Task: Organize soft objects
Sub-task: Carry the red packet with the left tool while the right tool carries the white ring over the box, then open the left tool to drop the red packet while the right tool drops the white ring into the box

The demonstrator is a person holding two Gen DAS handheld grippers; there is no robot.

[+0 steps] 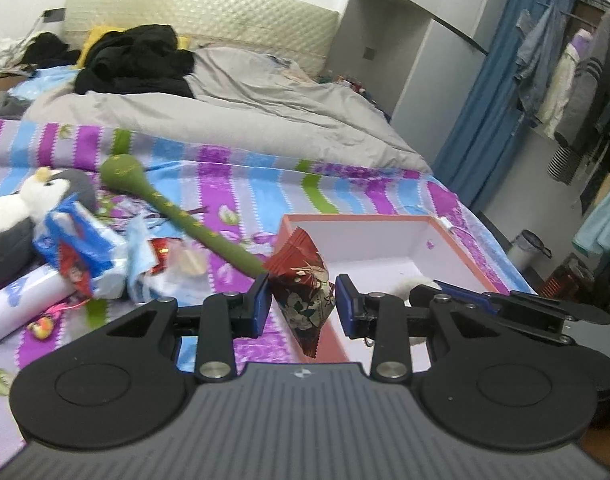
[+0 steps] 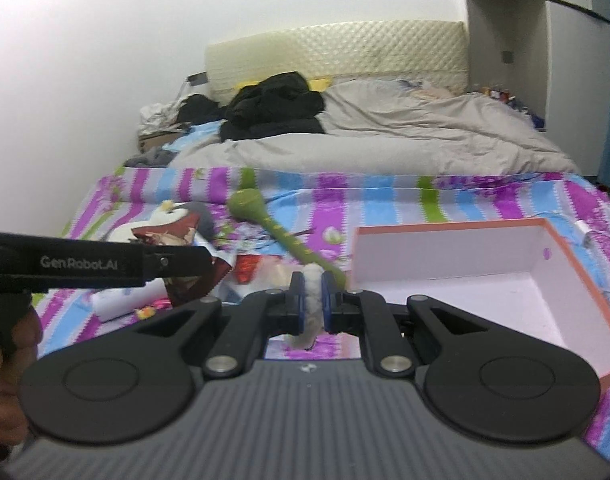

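Left gripper (image 1: 303, 305) pinches crinkly (pyramid-shaped) red packet (image 1: 305, 280).

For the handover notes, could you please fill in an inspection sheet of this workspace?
Surface: bed with striped sheet; grey duvet bunched at the far end.
Job's things: open box, inside looks empty; penguin plush; green soft stick.
Clutter: wrappers and tissue packs heaped left of the box; black clothes near the headboard.
Grippers: left tool shut on a red packet; right tool shut on a white fluffy item.
Cables: nothing seen.
Surroundings: clothes rack, blue curtain.
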